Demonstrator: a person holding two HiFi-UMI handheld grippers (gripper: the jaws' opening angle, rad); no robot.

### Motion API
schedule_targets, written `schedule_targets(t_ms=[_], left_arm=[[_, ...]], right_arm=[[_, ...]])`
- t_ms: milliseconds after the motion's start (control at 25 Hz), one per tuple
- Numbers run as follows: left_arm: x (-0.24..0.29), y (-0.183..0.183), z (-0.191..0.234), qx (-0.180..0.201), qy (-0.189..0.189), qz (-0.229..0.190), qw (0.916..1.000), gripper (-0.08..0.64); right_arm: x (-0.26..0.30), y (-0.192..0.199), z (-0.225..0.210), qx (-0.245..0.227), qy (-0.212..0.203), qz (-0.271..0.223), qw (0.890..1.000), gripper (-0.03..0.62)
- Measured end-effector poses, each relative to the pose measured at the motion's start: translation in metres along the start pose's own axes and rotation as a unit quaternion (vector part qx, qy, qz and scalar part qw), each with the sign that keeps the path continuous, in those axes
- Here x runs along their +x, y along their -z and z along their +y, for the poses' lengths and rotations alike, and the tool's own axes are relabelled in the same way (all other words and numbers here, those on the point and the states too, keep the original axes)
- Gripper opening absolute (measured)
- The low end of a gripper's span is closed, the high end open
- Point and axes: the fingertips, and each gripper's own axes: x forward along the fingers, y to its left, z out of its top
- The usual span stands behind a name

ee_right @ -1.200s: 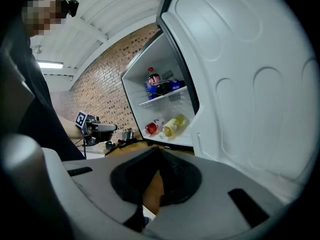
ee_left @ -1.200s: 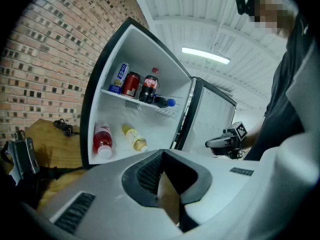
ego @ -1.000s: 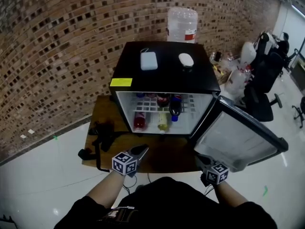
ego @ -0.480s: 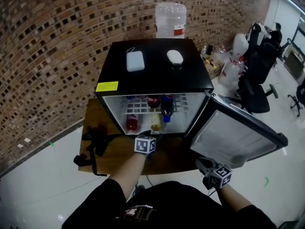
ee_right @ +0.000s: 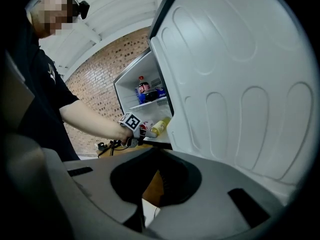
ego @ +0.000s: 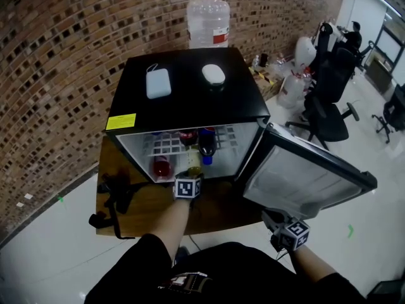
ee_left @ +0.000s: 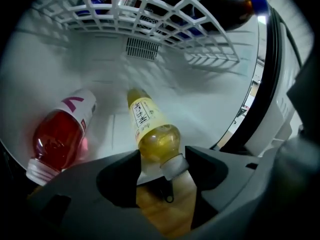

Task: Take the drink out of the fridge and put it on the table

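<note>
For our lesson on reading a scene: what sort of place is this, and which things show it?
Probably an office or lab corner, not a kitchen: a small fridge on a wooden table by a brick wall, office chairs, and a big water jug.

yellow drink [ee_left: 151,134], red bottle [ee_left: 56,141], black fridge [ego: 186,103]

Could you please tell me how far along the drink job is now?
Done: the fridge door stands open. In hand: the left gripper is at the fridge, its jaws closing with the cap end of the yellow bottle between them, not yet clamped. Left: lift it out and set it on the wooden table.
</note>
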Motion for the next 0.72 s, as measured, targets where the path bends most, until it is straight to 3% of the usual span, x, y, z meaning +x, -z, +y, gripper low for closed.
schedule_targets(t_ms=[200,240,280,440,720], left_arm=[[-0.006,0.003,0.003,-0.007,0.016,0.011,0.9998,0.247],[-0.009,0.005,0.005,-0.008,0.016,0.014,0.9997,0.19],[-0.012,0.009,0.008,0.0,0.014,0.017,0.9997,0.146],[-0.026,0.021,0.016,0.071,0.004,0.04,0.9967,0.144],[-0.062,0.028,0.008,0.12,0.043,0.057,0.9903,0.144]], right_arm=[[0.008,-0.005,0.0,-0.001,-0.001,-0.002,1.0,0.0],[0.011,-0.006,0.001,0.001,-0.004,-0.002,1.0,0.0],[0.014,-0.008,0.003,0.003,-0.006,-0.003,1.0,0.0],[0.025,-0.008,0.005,-0.003,-0.016,-0.001,1.0,0.0],[0.05,-0.013,0.019,-0.003,-0.043,0.0,0.999,0.0]])
